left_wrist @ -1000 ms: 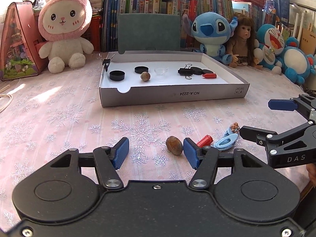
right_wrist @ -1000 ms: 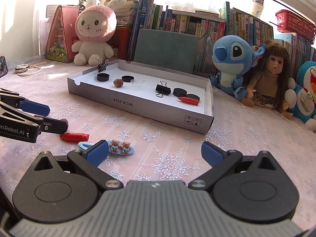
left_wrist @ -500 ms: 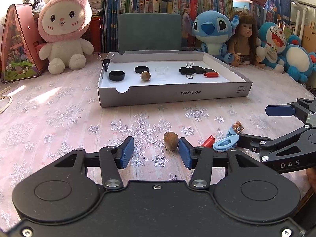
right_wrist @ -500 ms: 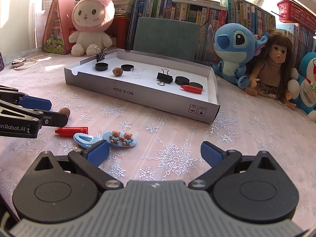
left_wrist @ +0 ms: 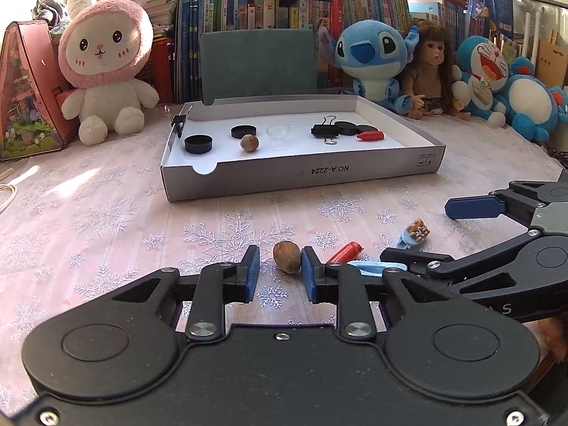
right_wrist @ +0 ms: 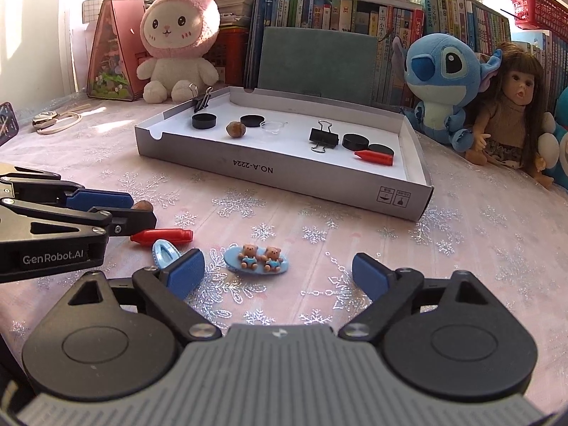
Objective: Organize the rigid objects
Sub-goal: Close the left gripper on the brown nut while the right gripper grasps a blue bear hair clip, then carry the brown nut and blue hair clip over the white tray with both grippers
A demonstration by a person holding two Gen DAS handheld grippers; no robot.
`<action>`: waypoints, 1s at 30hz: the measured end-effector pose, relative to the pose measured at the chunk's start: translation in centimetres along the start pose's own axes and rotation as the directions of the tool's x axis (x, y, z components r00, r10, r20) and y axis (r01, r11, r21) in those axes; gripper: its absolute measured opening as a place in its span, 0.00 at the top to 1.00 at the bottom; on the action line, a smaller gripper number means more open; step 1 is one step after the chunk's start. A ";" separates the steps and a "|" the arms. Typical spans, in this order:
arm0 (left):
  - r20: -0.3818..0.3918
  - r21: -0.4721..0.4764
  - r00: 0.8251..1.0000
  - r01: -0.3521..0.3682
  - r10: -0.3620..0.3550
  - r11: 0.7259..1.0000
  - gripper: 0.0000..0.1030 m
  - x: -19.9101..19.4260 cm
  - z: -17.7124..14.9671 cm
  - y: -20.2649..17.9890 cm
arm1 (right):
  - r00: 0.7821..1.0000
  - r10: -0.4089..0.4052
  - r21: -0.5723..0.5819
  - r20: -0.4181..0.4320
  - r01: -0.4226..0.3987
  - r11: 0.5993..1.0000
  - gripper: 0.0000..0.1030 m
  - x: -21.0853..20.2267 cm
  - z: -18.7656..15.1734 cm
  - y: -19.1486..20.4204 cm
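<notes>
The left claw (left_wrist: 279,274) is closing around a small brown, rough-shelled walnut (left_wrist: 287,257) that lies on the bench (left_wrist: 106,220), which is covered in a pink cloth with a snowflake print, well short of the shallow grey cardboard box tray (left_wrist: 298,177). The right blue pad (left_wrist: 308,277) looks to be touching the shell, while a gap remains on the left side, so the nut is between the jaws but not yet pinched.

The walnut is probably light, stiff and hard, with a ridged surface that gives the pads some bite. Its rounded shape is the risk: squeezed off-centre, it may roll or pop out forward. The best hold is across its widest middle, with both pads meeting it squarely.

The right claw (right_wrist: 277,273) is released, its jaws narrowing slightly with nothing pressed between them. Just ahead of it lies a flat light-blue hair clip with two little brown bears (right_wrist: 256,259). That clip is thin and low on the cloth, so it needs the pads brought down across its narrow width. A red crayon-like stick (right_wrist: 161,236) and a plain blue clip (right_wrist: 164,252) lie nearby.
</notes>
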State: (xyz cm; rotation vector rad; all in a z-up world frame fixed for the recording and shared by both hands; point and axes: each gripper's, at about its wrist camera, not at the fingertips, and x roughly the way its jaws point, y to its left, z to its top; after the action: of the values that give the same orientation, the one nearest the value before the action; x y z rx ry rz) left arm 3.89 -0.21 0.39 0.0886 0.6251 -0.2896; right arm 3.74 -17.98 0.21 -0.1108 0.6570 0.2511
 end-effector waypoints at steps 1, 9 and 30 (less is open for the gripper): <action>0.001 0.003 1.000 0.001 -0.001 1.000 0.79 0.0 0.0 -0.1 | 1.000 0.002 0.002 0.002 -0.002 1.000 0.10 0.0 0.0 0.1; 0.000 -0.011 1.000 0.007 -0.007 1.000 0.82 0.1 0.1 0.1 | 1.000 0.020 -0.002 0.018 -0.020 1.000 0.24 -0.3 0.0 0.6; -0.005 -0.040 1.000 -0.001 0.001 0.999 0.84 0.1 0.8 0.0 | 0.996 -0.037 0.080 0.084 0.030 0.996 0.58 -1.6 0.3 0.0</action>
State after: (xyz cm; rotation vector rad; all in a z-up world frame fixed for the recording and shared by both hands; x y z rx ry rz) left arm 4.44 -0.35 1.02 0.0509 0.6354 -0.2758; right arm 2.73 -18.25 1.44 -0.0355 0.5791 0.1965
